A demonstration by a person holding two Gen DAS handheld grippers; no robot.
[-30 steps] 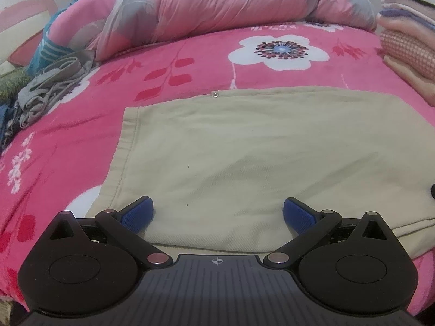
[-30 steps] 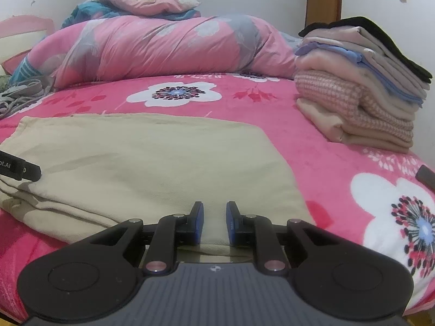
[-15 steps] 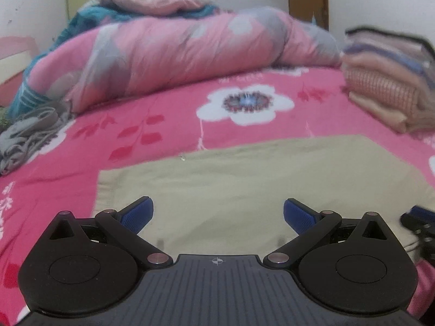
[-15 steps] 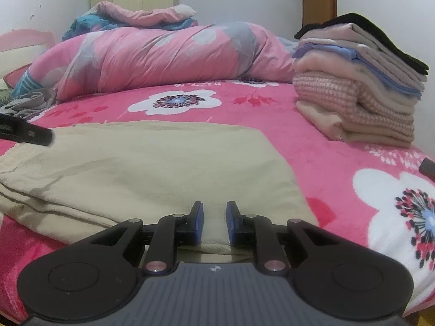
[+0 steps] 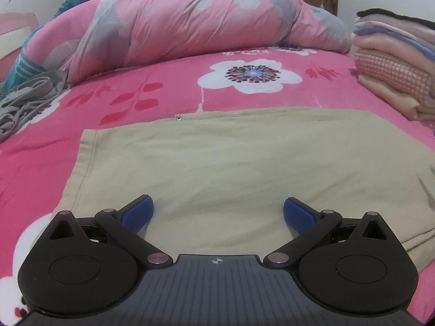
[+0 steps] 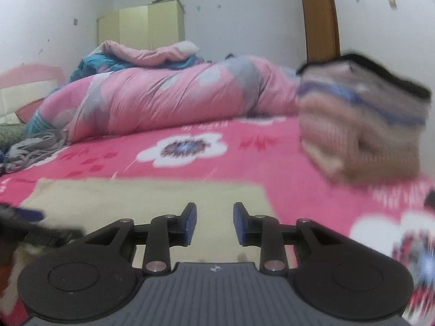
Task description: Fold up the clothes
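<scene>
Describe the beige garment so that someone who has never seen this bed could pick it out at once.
Start from the bed's pink flowered sheet, with the rolled pink quilt at its far side. The beige garment lies flat on the sheet in front of the quilt. It is the only plain, single-coloured spread-out piece: the stack of folded clothes is piled up, and the grey clothes are crumpled.

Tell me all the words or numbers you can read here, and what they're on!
No words or numbers can be read.
Pink bedsheet: pale marks near the duvet, too blurred to read.
Left claw and right claw: a small crosshair sign on each body, no letters.
</scene>
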